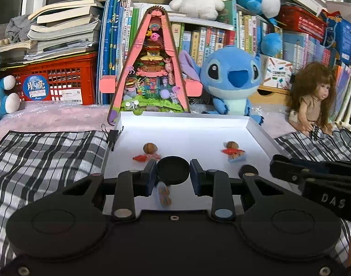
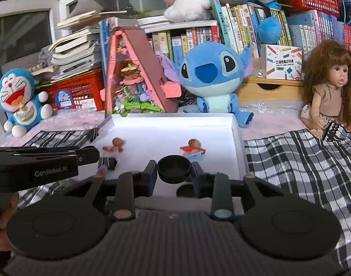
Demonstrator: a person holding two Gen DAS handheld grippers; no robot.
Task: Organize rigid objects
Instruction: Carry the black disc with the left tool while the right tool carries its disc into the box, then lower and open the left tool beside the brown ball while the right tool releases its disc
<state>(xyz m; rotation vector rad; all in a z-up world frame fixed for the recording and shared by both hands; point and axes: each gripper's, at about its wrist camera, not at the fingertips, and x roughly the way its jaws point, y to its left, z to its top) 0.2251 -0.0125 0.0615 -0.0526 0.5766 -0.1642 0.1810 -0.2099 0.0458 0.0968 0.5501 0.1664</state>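
A white shallow tray (image 1: 186, 114) (image 2: 170, 115) lies on the bed with two small brown-haired figurines in red lying in it, one left (image 1: 150, 153) (image 2: 114, 146) and one right (image 1: 232, 151) (image 2: 193, 149). My left gripper (image 1: 173, 172) (image 2: 92, 154) is shut on a black round disc (image 1: 173, 168) above the tray's near edge. A third small figurine (image 1: 164, 195), blurred, shows just below that disc; whether it is attached I cannot tell. My right gripper (image 2: 174, 170) (image 1: 276, 163) is shut on a second black round disc (image 2: 174, 168) (image 1: 247, 170) over the tray's near right part.
Behind the tray stand a pink triangular diorama house (image 1: 150, 69) and a blue plush (image 1: 230, 78). A long-haired doll (image 2: 329, 87) sits at the right, a blue-and-white cat plush (image 2: 19, 101) and a red crate (image 1: 60, 80) at the left. Plaid cloth (image 2: 301, 161) flanks the tray.
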